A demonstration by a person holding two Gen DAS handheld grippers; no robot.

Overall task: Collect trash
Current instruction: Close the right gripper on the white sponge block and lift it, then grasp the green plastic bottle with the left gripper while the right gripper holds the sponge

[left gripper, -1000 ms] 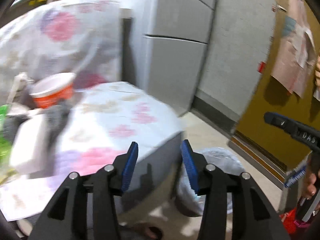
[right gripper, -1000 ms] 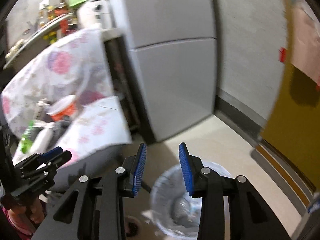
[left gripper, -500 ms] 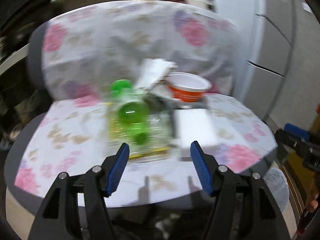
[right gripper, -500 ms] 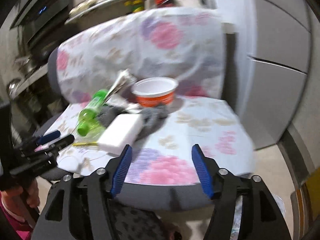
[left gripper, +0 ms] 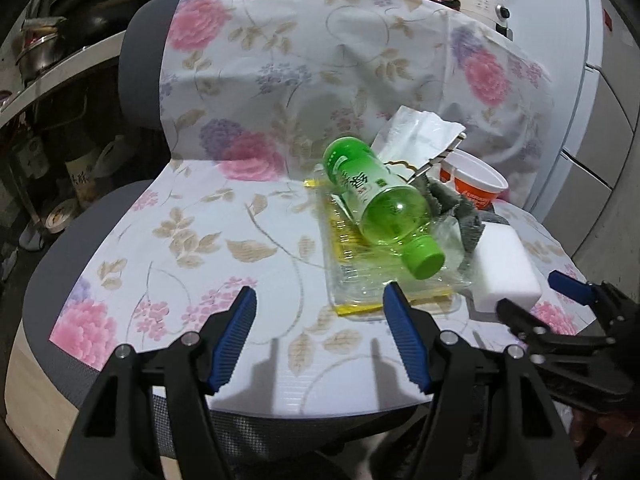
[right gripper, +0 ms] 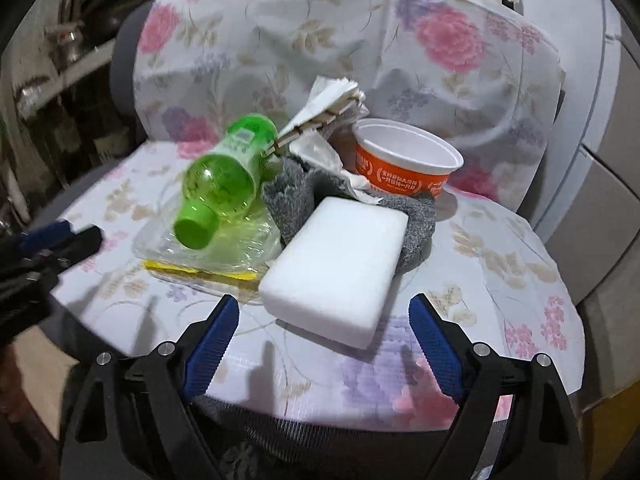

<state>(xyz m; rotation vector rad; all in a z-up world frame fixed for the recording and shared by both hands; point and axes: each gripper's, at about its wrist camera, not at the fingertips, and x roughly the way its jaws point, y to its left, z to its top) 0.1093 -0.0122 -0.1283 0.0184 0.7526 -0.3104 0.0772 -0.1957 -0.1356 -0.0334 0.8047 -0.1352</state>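
A pile of trash lies on a chair seat covered with flowered cloth (left gripper: 200,232). A green plastic bottle (left gripper: 376,200) (right gripper: 224,176) lies on a clear plastic tray (left gripper: 360,280) (right gripper: 224,256). Beside it are a white foam block (left gripper: 504,268) (right gripper: 336,268), a grey cloth (right gripper: 416,228), crumpled paper (left gripper: 416,136) and an orange paper cup (left gripper: 476,184) (right gripper: 404,164). My left gripper (left gripper: 318,332) is open and empty, just before the tray's near left corner. My right gripper (right gripper: 324,336) is open and empty, its jaws wide in front of the foam block.
The chair's backrest (left gripper: 320,60) rises behind the pile. Shelves with pots and bottles (left gripper: 48,120) stand to the left. A grey fridge (left gripper: 600,120) stands to the right. The right gripper shows at the right edge of the left wrist view (left gripper: 560,308).
Both grippers have swung from the floor and the bin by the fridge to face the chair seat, and have come closer to the trash pile. Both jaws have opened wider.
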